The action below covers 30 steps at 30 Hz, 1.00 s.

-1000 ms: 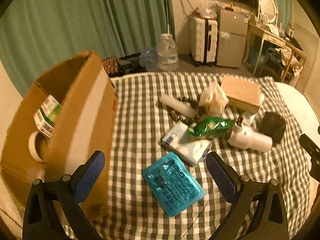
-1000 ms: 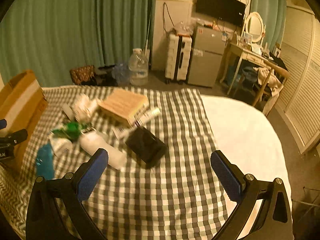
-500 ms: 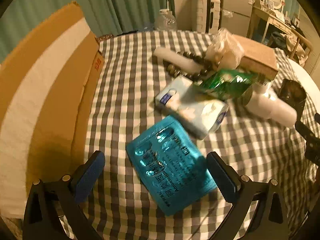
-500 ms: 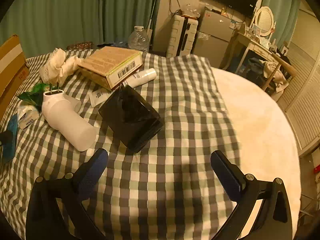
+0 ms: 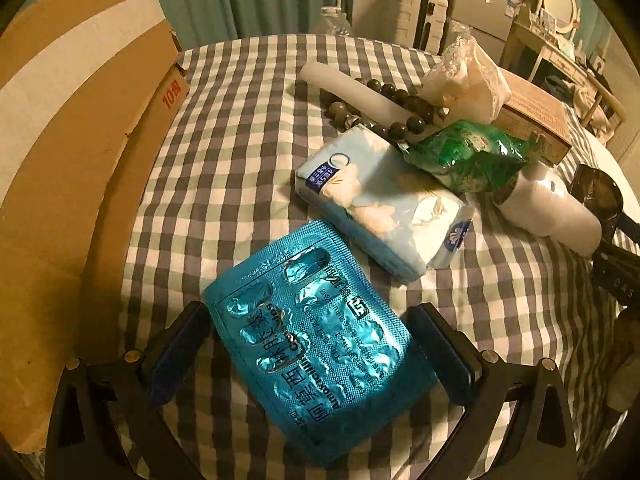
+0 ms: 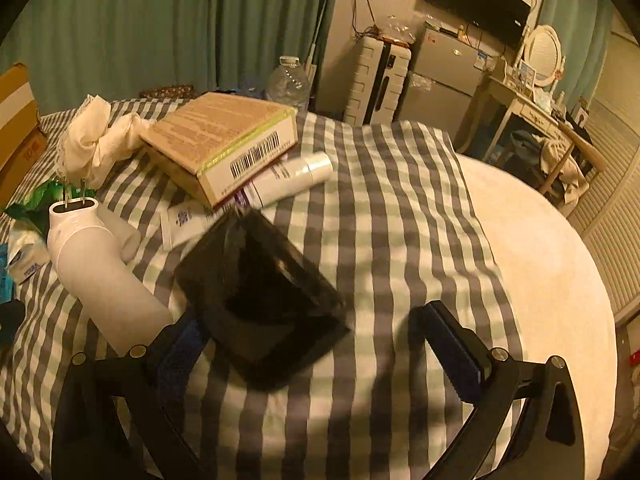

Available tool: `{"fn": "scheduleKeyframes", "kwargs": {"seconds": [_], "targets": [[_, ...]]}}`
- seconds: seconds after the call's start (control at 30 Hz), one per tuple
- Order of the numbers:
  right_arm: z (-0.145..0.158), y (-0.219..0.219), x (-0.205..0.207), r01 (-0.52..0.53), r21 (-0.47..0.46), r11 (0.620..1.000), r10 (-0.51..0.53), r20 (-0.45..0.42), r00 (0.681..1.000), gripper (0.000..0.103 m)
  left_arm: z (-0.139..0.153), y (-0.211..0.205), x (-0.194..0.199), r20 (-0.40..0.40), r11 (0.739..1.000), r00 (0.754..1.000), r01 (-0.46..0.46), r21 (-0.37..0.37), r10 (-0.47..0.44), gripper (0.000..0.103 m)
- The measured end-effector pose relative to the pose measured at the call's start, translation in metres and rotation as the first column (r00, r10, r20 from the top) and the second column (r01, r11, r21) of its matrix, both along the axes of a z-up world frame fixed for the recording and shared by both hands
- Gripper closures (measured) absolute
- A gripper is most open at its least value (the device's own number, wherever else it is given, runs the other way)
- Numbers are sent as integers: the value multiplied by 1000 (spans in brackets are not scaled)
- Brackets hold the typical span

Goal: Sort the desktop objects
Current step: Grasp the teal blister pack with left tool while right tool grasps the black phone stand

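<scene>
My left gripper (image 5: pixel 312 344) is open, its fingers on either side of a teal blister pack of pills (image 5: pixel 316 344) lying on the checked cloth. Beyond it lie a tissue pack (image 5: pixel 380 216), a green pouch (image 5: pixel 468 156), a bead string (image 5: pixel 384 104) and a white tube (image 5: pixel 352 92). My right gripper (image 6: pixel 316 340) is open just above a black box (image 6: pixel 260 296), whose near corner lies between the fingers. A white plug-shaped device (image 6: pixel 100 276) lies to its left.
A tall cardboard box (image 5: pixel 68 152) stands at the left edge of the table. A tan carton (image 6: pixel 224 140), a white bottle (image 6: pixel 292 176) and a crumpled cloth (image 6: pixel 96 136) lie behind the black box. Bare white tabletop (image 6: pixel 540 264) extends to the right.
Both grippers have moved down and forward. The left one now straddles the blister pack. The right one has closed in on the black box.
</scene>
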State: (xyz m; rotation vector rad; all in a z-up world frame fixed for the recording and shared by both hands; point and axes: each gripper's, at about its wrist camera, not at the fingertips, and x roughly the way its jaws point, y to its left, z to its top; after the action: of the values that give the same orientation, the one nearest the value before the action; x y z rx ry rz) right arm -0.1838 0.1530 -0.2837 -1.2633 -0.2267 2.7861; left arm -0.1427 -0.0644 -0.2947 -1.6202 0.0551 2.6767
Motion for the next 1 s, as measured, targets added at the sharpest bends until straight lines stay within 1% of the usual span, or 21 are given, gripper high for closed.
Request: {"fn": "scheduleKeyframes", "kwargs": {"seconds": [0.1, 0.17, 0.2, 0.23, 0.27, 0.3, 0.33, 0.37, 0.4, 0.47, 0.5, 0.6, 0.67, 0.83, 1.0], "targets": [[0, 1, -6, 8, -15, 1000, -8, 4, 1000, 0, -1, 1, 7, -17, 1000, 1000, 18, -10, -18, 1], [2, 0, -8, 8, -12, 1000, -8, -1, 1000, 0, 1, -1, 11, -21, 999, 999, 29, 14, -29, 9], [2, -1, -8, 1, -3, 1000, -1, -3, 1000, 0, 2, -2, 13, -23, 999, 999, 37, 21, -36, 11], [2, -2, -8, -5, 2, 1000, 5, -5, 1000, 0, 3, -2, 17, -28, 998, 998, 48, 26, -48, 15], [2, -3, -9, -11, 3, 1000, 11, -3, 1000, 3, 4, -2, 19, -33, 998, 998, 55, 29, -54, 19], [3, -3, -9, -20, -7, 1000, 20, 1, 1000, 12, 5, -2, 22, -38, 998, 997, 62, 31, -61, 23], [3, -4, -9, -33, -22, 999, 33, 9, 999, 17, 5, -2, 25, -44, 997, 997, 71, 31, -70, 30], [4, -5, -9, -45, -34, 998, 46, 20, 999, 31, 7, -2, 28, -51, 996, 996, 81, 30, -80, 32], [5, -9, -7, -54, -35, 998, 55, 24, 998, 42, 7, -3, 29, -51, 996, 995, 88, 28, -87, 32], [7, -17, -5, -55, 8, 998, 55, 34, 998, 47, 8, -7, 33, -45, 995, 995, 92, 46, -90, 32], [8, -20, -4, -56, 19, 998, 55, 42, 998, 47, 10, -9, 34, -42, 994, 995, 94, 58, -92, 33], [11, -17, 2, -44, -27, 999, 46, 61, 997, 49, 23, -10, 31, -35, 991, 995, 101, 89, -98, 33], [13, -15, 8, -33, -42, 999, 35, 66, 997, 50, 25, -19, 43, -33, 989, 994, 106, 101, -104, 33], [25, -11, 25, -3, -55, 998, 7, 67, 998, 50, 37, -27, 54, -52, 986, 991, 125, 114, -119, 33], [41, -9, 49, 44, -97, 994, -41, 36, 999, 51, 56, -25, 61, -91, 984, 986, 150, 100, -141, 33]]}}
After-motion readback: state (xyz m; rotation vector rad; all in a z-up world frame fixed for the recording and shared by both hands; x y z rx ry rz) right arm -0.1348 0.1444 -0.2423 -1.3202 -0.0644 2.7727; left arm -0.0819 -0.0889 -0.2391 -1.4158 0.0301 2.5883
